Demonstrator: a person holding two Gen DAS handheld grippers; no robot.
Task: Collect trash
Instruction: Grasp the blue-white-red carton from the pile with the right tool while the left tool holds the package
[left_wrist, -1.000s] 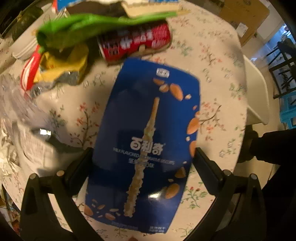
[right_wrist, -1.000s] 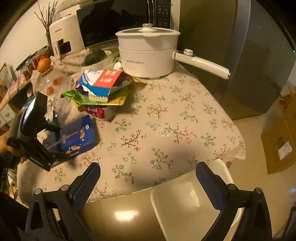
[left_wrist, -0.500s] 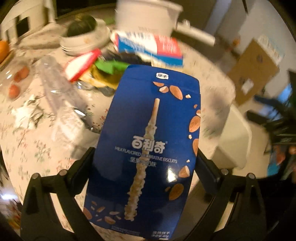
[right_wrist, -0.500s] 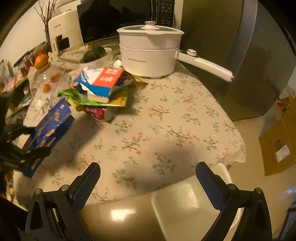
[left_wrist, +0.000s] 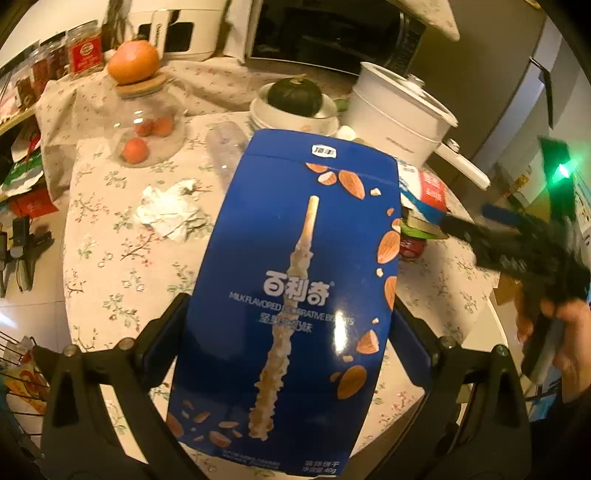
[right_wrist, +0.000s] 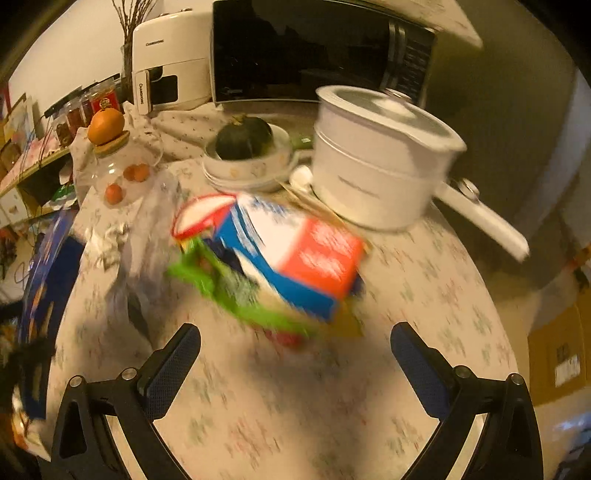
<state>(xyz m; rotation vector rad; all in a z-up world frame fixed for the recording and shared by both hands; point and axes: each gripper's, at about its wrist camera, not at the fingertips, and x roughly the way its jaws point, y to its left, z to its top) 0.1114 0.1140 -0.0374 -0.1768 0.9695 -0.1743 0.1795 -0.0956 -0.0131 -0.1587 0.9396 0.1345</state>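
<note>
My left gripper (left_wrist: 291, 332) is shut on a blue biscuit box (left_wrist: 295, 302) and holds it up above the floral table (left_wrist: 110, 258). The box also shows at the left edge of the right wrist view (right_wrist: 44, 280). My right gripper (right_wrist: 295, 362) is open and empty, close to a trash pile: a blue, white and red carton (right_wrist: 295, 254), a green wrapper (right_wrist: 229, 291), a red and white wrapper (right_wrist: 201, 216) and a red can (left_wrist: 412, 245). The right gripper shows blurred in the left wrist view (left_wrist: 517, 243). A crumpled white paper (left_wrist: 170, 210) lies on the table.
A white pot with a long handle (right_wrist: 376, 155), a bowl with a dark squash (right_wrist: 243, 147), a glass jar with an orange on its lid (right_wrist: 114, 162) and a clear plastic bottle (left_wrist: 225, 151) stand on the table. A microwave (right_wrist: 314, 48) is behind. A cardboard box (right_wrist: 557, 350) stands on the floor.
My left gripper lifted the blue box off the table and swung away to the left. My right gripper moved in over the table toward the trash pile.
</note>
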